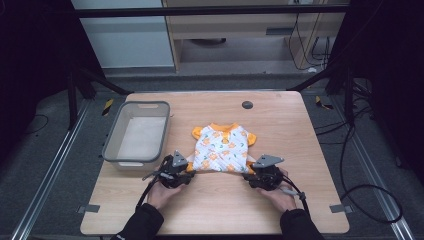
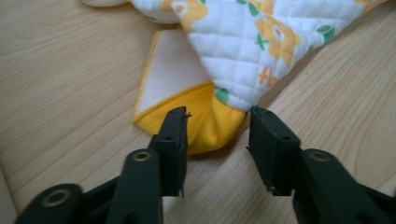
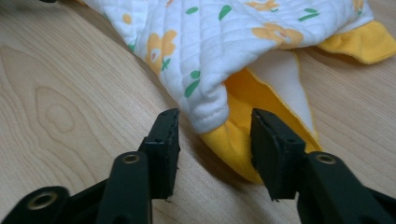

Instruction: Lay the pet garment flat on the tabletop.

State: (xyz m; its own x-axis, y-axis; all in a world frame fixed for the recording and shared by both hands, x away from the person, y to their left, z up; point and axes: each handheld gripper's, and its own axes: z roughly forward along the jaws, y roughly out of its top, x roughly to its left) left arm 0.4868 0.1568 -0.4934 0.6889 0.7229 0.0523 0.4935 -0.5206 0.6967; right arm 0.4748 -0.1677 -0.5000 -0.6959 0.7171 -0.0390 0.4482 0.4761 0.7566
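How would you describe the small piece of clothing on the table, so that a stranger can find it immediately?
On the wooden table, look right of the grey plastic bin, near the middle. There lies a small quilted baby top, flat, with the left gripper and right gripper open at its near corners. Its white fabric with orange flowers, green leaves and orange trim sets it apart.

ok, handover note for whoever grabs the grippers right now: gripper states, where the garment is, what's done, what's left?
Left gripper: open, jaws either side of the yellow hem corner at the near left of the baby top, not closed on it.
Right gripper: open, jaws around the near right corner, white quilted edge and yellow hem between them, not clamped.
Baby top: flat on the wooden table, collar at the far side, hem toward the person.
Grey plastic bin: left of the top; nothing seen inside.
Done: both grippers lined up at the hem corners.
Left: probably close both, then lift or fold.
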